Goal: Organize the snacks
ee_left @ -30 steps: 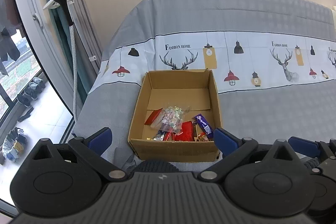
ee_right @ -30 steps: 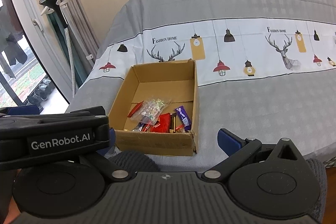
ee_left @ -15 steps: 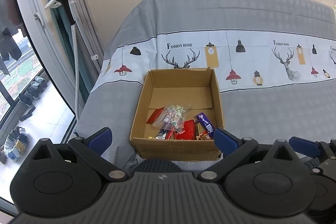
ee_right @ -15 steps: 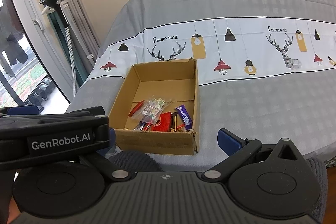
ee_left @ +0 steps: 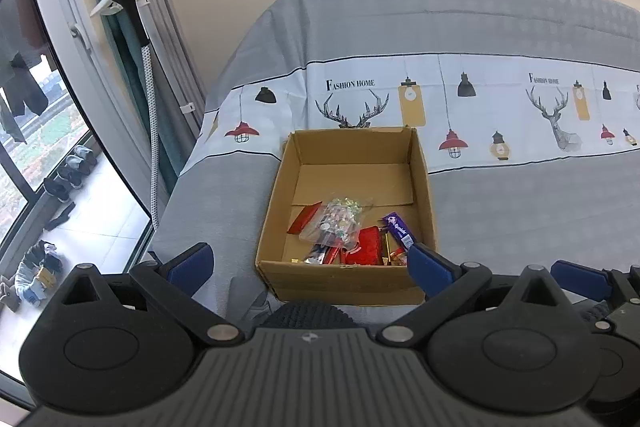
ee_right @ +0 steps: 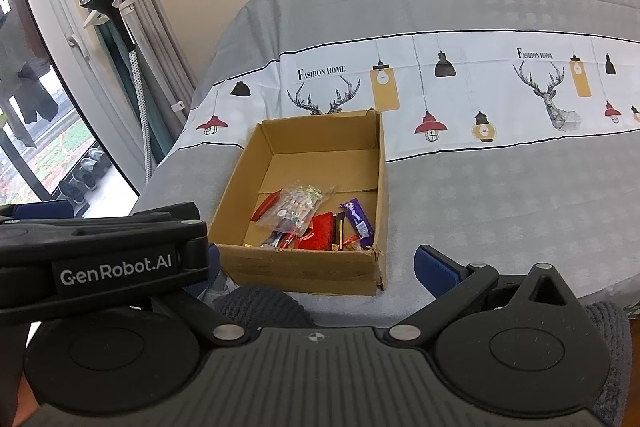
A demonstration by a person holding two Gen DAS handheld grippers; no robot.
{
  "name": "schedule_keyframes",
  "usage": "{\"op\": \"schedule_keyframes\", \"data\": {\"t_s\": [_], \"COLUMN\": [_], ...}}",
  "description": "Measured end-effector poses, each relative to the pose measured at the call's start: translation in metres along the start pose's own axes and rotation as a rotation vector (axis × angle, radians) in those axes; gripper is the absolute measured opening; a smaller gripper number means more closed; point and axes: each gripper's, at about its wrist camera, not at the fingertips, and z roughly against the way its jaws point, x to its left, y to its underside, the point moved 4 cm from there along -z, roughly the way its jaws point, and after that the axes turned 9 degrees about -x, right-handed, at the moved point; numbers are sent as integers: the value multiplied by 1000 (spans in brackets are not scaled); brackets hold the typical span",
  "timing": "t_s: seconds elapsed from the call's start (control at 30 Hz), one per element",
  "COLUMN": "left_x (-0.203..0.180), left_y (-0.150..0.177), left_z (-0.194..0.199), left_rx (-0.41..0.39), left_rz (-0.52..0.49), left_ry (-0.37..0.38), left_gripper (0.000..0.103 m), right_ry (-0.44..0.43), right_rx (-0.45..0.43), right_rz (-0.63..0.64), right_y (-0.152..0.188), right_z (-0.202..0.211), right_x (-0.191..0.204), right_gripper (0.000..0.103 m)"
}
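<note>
Probably the snacks point(ee_left: 352, 235) will handle light and crinkly: thin wrappers, slippery under a pad, best pinched at a sealed end or a loose edge. They lie piled in the near half of the box point(ee_left: 420, 179), which sits on the bed point(ee_left: 520, 207) near its left edge. A clear bag point(ee_right: 294, 207) of small candies lies on top; soft and shapeless, it should be taken by its free far corner. Right of it lie a red packet point(ee_right: 320, 233) and a purple bar point(ee_right: 358, 219), the bar near the right wall and stiff enough to grip across its width. The far half of the box is bare cardboard. The left gripper point(ee_left: 308, 265) and the right gripper point(ee_right: 320, 267) both hang spread wide and empty, short of the near wall.
</note>
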Motion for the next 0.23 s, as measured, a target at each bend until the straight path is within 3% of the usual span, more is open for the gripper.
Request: {"op": "schedule_keyframes", "data": {"t_s": [0.23], "left_x": [-9], "left_y": [3], "left_z": [-22], "left_rx": [34], "left_rz": [-19], "left_ry": [-20], "left_gripper": [103], "right_ry": [-14], "right_rx": [28], "right_rz": [-10], "right_y": [4], "right_z": [-19], "right_x": [-8], "right_gripper": [103]}}
